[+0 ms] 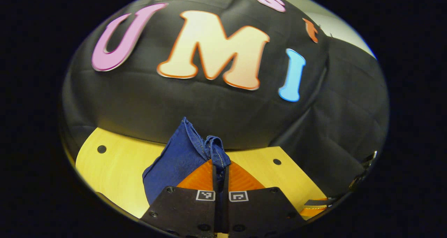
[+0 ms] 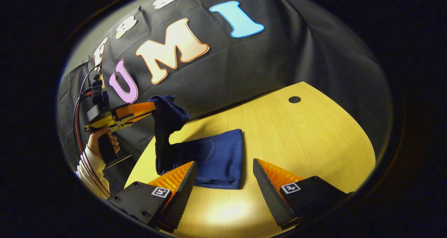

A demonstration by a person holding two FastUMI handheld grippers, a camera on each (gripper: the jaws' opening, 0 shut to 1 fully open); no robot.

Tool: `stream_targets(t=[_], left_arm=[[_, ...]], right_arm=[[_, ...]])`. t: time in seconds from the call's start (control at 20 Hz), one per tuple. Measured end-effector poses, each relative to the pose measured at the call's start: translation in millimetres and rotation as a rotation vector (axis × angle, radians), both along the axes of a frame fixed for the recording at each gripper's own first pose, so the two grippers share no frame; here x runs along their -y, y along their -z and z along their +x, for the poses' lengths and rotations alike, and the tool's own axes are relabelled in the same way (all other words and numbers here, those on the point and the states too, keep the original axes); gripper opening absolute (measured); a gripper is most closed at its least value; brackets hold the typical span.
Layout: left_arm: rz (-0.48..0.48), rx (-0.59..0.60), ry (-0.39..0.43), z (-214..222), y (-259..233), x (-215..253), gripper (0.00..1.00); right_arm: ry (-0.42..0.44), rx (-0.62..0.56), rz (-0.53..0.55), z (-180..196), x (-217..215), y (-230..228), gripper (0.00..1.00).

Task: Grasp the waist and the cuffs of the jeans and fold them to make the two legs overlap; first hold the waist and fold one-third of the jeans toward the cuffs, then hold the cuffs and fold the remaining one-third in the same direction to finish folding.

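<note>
Left tool (image 1: 220, 171) is clamped tight on a bunched end of the jeans (image 1: 181, 161), low center of its own view. The right gripper view gives the bigger picture: jeans (image 2: 213, 157) folded on the worktop (image 2: 297, 136), one end lifted toward the upper left, right tool (image 2: 223, 182) spread wide, holding nothing.

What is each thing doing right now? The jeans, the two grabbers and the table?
jeans: partly folded on the table, one end lifted up.
left gripper: shut on the jeans, held in a hand.
right gripper: open, fingers apart, holding nothing.
table: bare wood beside the jeans.
</note>
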State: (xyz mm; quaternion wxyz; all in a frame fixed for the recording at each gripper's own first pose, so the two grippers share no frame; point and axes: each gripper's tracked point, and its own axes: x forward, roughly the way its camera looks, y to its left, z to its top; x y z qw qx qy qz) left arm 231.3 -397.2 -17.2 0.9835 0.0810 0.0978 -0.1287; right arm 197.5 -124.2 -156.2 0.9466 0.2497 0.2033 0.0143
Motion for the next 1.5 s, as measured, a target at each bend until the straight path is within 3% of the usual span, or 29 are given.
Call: stream_targets(t=[0.3, 0.6, 0.75, 0.8, 0.9, 1.05, 1.25, 1.5], left_arm=[[0.255, -0.101, 0.059, -24.6, 98.1, 31.6, 0.00], [0.517, -0.178, 0.092, -78.5, 187.0, 14.0, 0.00], [0.614, -0.204, 0.093, -89.5, 216.2, 3.0, 0.06], [0.601, -0.230, 0.101, -93.0, 225.4, 5.0, 0.10], [0.525, -0.248, 0.118, -103.5, 228.9, 17.0, 0.34], [0.413, -0.184, 0.063, -121.4, 196.1, 16.4, 0.99], [0.317, -0.134, -0.067, -148.6, 144.5, -32.5, 0.95], [0.283, -0.073, -0.203, -179.7, 96.8, -109.8, 0.96]], right_arm=[[0.025, -0.022, 0.001, -14.8, 25.4, 13.9, 0.99], [0.010, -0.042, -0.022, -27.0, 28.2, 23.3, 0.98], [-0.004, -0.043, -0.031, -29.4, 20.8, 23.3, 0.99], [-0.007, -0.045, -0.040, -30.2, 19.8, 24.2, 0.99], [-0.012, -0.053, -0.056, -33.5, 16.4, 25.1, 0.99], [-0.014, -0.051, -0.063, -35.1, 5.1, 19.8, 0.99], [-0.038, -0.025, -0.082, -36.5, -26.8, 2.2, 0.99], [-0.052, 0.015, -0.095, -44.9, -67.3, -22.0, 0.99]])
